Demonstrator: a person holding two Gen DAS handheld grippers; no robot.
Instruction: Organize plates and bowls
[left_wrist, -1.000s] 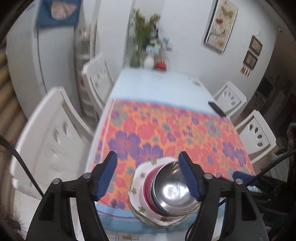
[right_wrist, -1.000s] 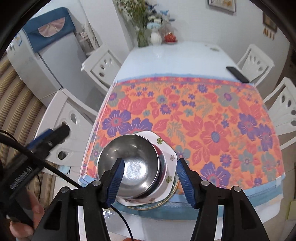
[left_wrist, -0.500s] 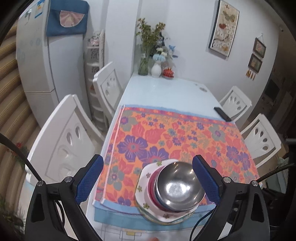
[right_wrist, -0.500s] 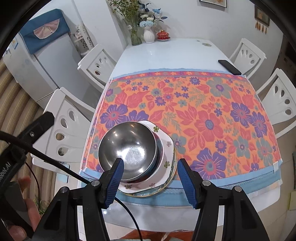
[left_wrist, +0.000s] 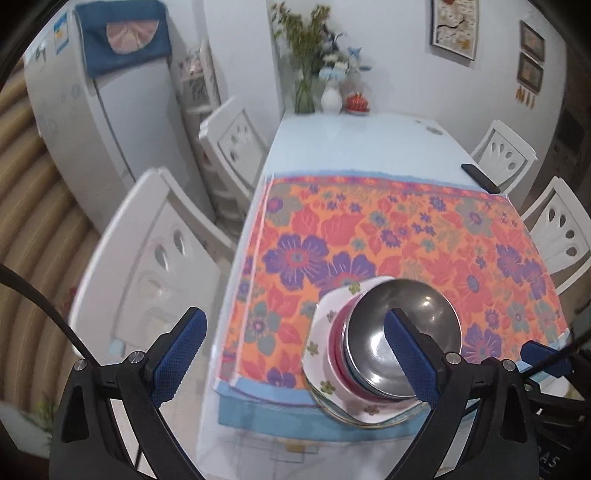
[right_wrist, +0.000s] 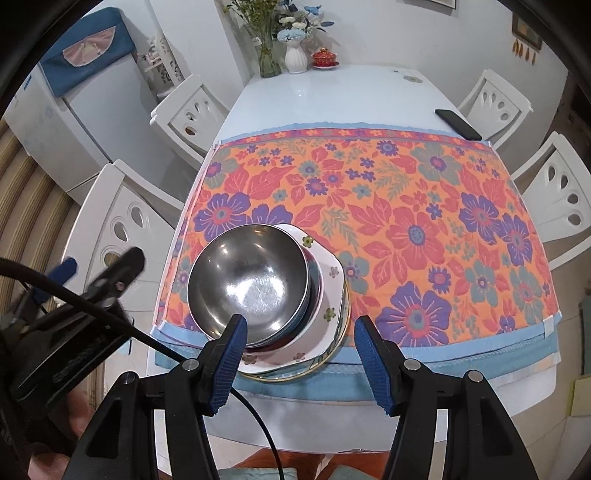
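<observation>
A steel bowl (right_wrist: 247, 280) sits on top of a stack: bowls nested on a white flowered plate (right_wrist: 325, 291), at the near left corner of the floral tablecloth (right_wrist: 406, 206). The stack also shows in the left wrist view, with the steel bowl (left_wrist: 417, 325) on the flowered plate (left_wrist: 325, 325). My right gripper (right_wrist: 299, 354) is open and empty, held above the table's near edge just in front of the stack. My left gripper (left_wrist: 295, 350) is open wide and empty, off the table's left edge beside the stack.
White chairs (right_wrist: 122, 229) stand along the left and right (right_wrist: 557, 199) sides. A black phone (right_wrist: 458, 123) lies near the right edge. Vases with flowers (right_wrist: 295, 55) and a red cup stand at the far end. A fridge (left_wrist: 92, 122) is at left.
Both grippers have pulled back and up from the stack. My left gripper opened wider and swung left, off the table's edge. The stack has not moved.
</observation>
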